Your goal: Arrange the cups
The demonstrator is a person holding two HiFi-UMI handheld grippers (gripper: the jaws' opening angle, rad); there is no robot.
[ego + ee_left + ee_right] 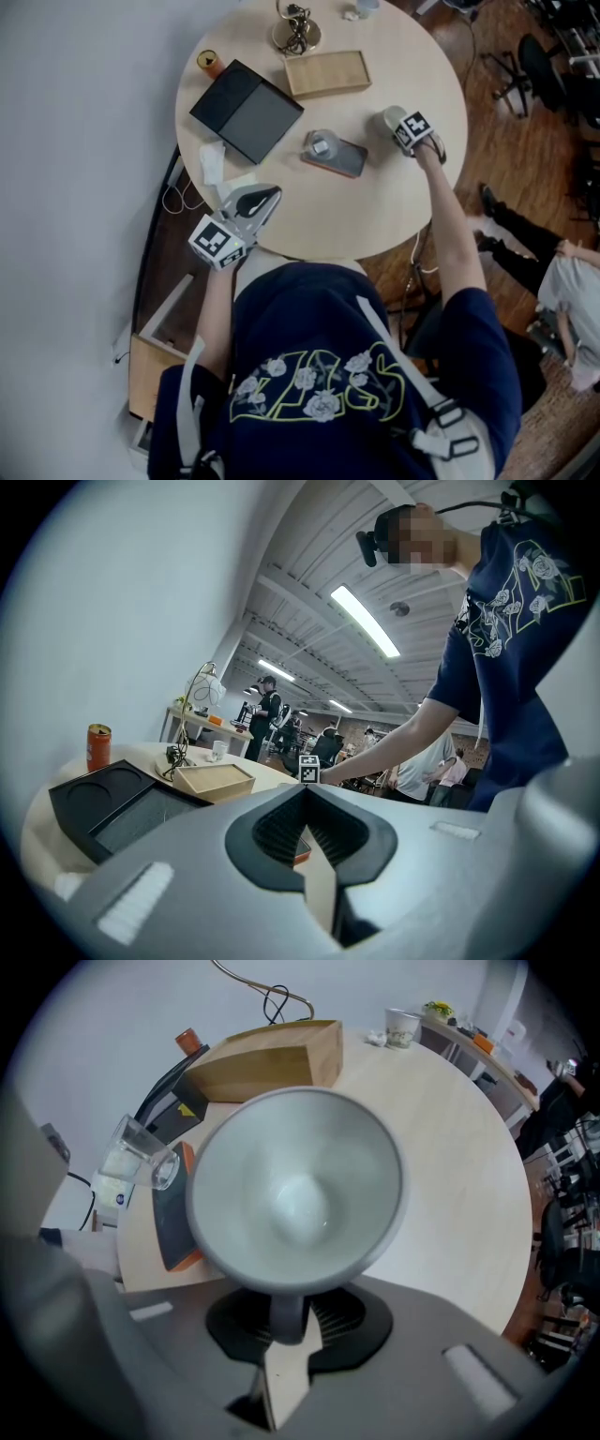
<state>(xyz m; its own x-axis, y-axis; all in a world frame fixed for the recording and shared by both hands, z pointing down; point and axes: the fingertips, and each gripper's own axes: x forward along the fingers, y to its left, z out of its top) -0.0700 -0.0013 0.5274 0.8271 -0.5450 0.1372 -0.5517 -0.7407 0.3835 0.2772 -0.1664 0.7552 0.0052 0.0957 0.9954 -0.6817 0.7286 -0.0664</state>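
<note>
1. The left gripper [267, 199] lies at the near left edge of the bench [375, 206]. Its fingers meet at the tips with nothing between them.
2. The right gripper [286, 1321] points down over the right edge. Its fingers are clamped on the handle of the grey cup [295, 1185].
3. There are three cups:
   - The grey cup is pale, wide-mouthed and empty.
   - A clear glass [322, 145] stands on a dark pad [349, 159] mid-bench.
   - A white cup [401, 1026] stands at the far edge.
4. One black tray [246, 110] lies toward the left edge. One wooden box [326, 72] lies toward the far edge. One can [207, 61] stands at the far left edge.
5. The bench is round and of pale wood. A white wall [75, 187] is on the left. On the right is a wood floor [506, 141] with office chairs [525, 66].
</note>
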